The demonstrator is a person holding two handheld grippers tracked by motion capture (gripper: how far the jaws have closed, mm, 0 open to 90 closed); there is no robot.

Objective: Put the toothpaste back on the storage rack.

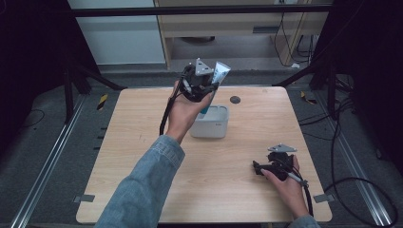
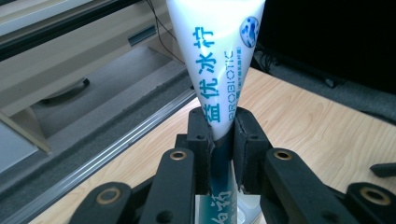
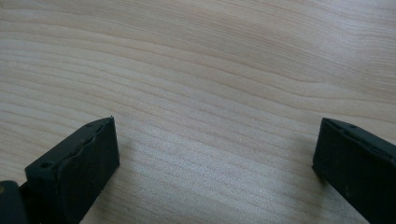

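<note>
A white and teal toothpaste tube (image 1: 220,72) (image 2: 215,60) stands upright in the air, its flat crimped end up. My left gripper (image 1: 205,91) (image 2: 223,140) is shut on the tube's lower part, above the white rectangular bin (image 1: 212,126). The tube's cap end points down toward the bin. My right gripper (image 1: 258,167) (image 3: 215,158) rests low on the table's near right part, jaws wide apart over bare wood, nothing between them.
The light wooden table (image 1: 142,142) has a small dark round mark (image 1: 235,99) near its far edge. Black frame legs and cables (image 1: 342,142) flank the table. A wooden cabinet (image 1: 228,23) stands beyond the far edge.
</note>
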